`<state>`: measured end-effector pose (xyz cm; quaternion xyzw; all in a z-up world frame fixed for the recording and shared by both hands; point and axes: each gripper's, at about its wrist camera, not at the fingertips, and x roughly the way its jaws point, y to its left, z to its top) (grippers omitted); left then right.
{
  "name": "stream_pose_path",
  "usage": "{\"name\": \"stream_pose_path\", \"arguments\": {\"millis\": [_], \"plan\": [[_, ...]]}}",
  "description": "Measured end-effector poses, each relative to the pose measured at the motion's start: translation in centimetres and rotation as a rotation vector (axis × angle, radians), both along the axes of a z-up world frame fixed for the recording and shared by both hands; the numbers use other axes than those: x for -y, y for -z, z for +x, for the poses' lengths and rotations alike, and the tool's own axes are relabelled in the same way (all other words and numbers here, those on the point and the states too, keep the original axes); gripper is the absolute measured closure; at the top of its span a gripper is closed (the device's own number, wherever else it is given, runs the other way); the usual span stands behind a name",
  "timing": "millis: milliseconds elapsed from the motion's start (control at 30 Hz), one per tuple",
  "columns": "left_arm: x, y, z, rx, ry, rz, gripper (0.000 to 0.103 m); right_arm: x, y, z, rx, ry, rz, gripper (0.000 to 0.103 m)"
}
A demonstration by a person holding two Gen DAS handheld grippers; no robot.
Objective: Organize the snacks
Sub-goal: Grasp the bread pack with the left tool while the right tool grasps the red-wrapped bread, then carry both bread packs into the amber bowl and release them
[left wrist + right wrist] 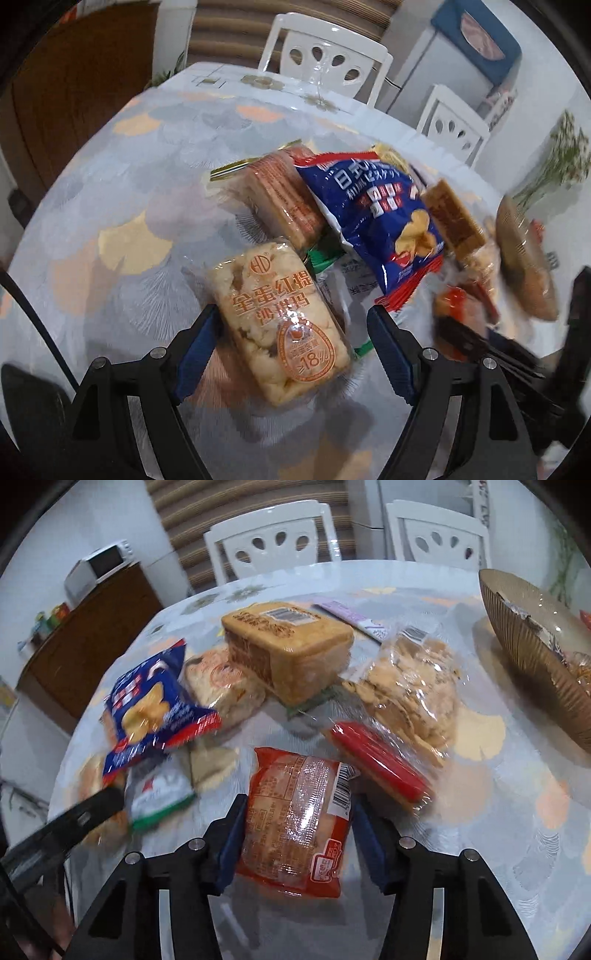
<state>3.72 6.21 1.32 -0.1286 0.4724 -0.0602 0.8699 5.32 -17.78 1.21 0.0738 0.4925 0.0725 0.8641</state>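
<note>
Snacks lie heaped on the round table [480, 812]. Left gripper [291, 350] stands released around a pale egg-cake packet [280, 321] (only its left pad seems to touch). Right gripper [299, 834] is clenched on an orange-red packet [295, 819], near the blue bag [155, 709].

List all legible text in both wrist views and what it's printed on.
"全蛋红提" over "沙琪玛": pale sachima pack between the left gripper's fingers.
"HL" and "18%": logo and orange seal on that pack.
"日式": blue chip bag; smaller lines blurred.
Barcodes, digits unreadable: red-edged pack in the right gripper, tan block pack, clear cracker bag.
Fine print on the red-edged pack and green-and-white sachet: unreadable.
</note>
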Motion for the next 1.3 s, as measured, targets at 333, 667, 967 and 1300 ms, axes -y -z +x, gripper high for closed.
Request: {"name": "stream_pose_path", "arguments": {"millis": [333, 667, 967, 1300], "plan": [[0.2, -0.2, -2.2, 0.055, 0.03, 0.084, 0.043, 0.7, 0.2, -5.1, 0.051, -0.136, -0.016, 0.052], [3.1, -2.7, -8.2, 0.118, 0.149, 0.072, 0.044, 3.0, 0.1, -9.9, 0.028, -0.231, 0.091, 0.054], [9.5, -7.5, -8.2, 0.216, 0.318, 0.07, 0.044, 7.6, -3.6, -11.8, 0.102, -0.138, 0.126, 0.054], [21.5, -10.7, -2.6, 0.257, 0.537, 0.07, 0.044, 18.7, -7.6, -7.9, 0.103, 0.169, 0.133, 0.054]]}}
